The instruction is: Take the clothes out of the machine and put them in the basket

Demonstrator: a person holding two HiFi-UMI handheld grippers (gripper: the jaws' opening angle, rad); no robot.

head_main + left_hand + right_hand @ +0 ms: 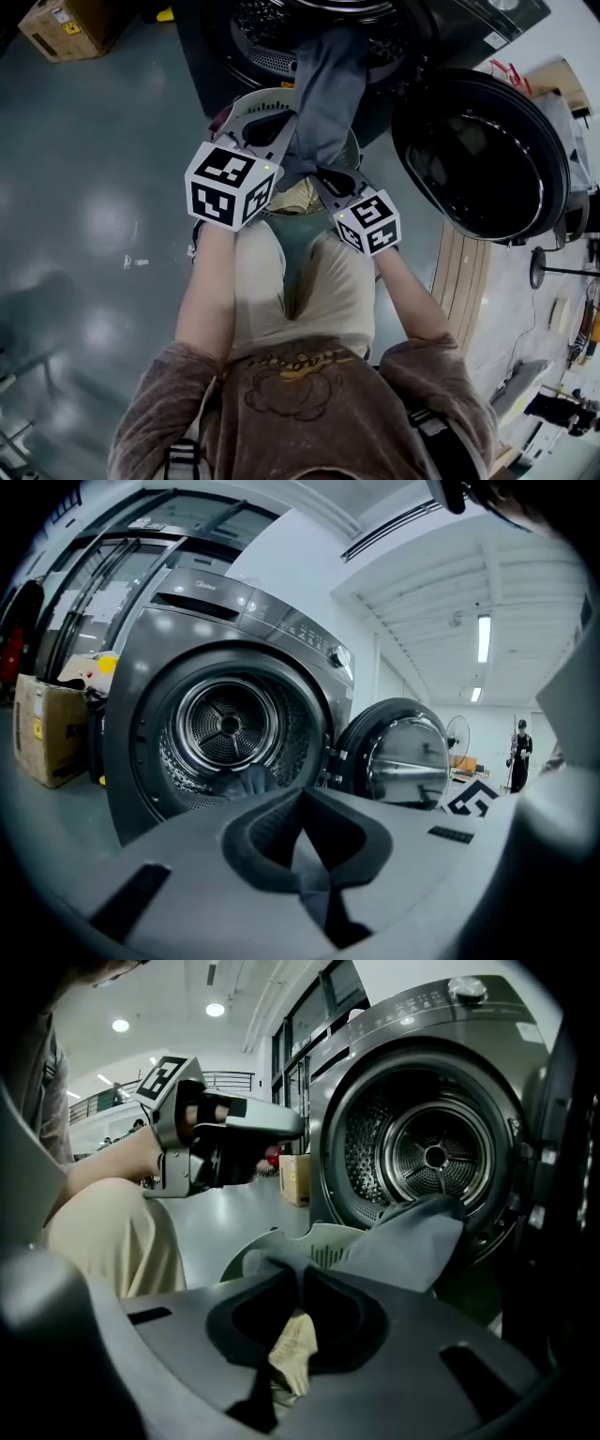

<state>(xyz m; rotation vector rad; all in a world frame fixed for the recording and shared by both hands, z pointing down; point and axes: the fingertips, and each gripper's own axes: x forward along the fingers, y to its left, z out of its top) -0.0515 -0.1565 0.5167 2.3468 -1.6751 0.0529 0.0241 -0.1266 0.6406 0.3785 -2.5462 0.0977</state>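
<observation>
A grey-blue garment (323, 94) hangs out of the washing machine drum (272, 33) and down over the pale basket (253, 101) in front of it. My right gripper (314, 173) is shut on the garment's lower end; in the right gripper view the cloth (412, 1237) stretches from the drum to the closed jaws (300, 1274). My left gripper (289, 120) hovers above the basket beside the garment, jaws together, with nothing seen at its tip (295, 1129). A beige garment (298, 199) lies in the basket. More of the grey cloth (239, 782) rests on the drum's lip.
The round machine door (478, 155) stands swung open at the right, close to my right arm. A cardboard box (66, 26) sits on the grey floor at the far left. The person's knees are right behind the basket.
</observation>
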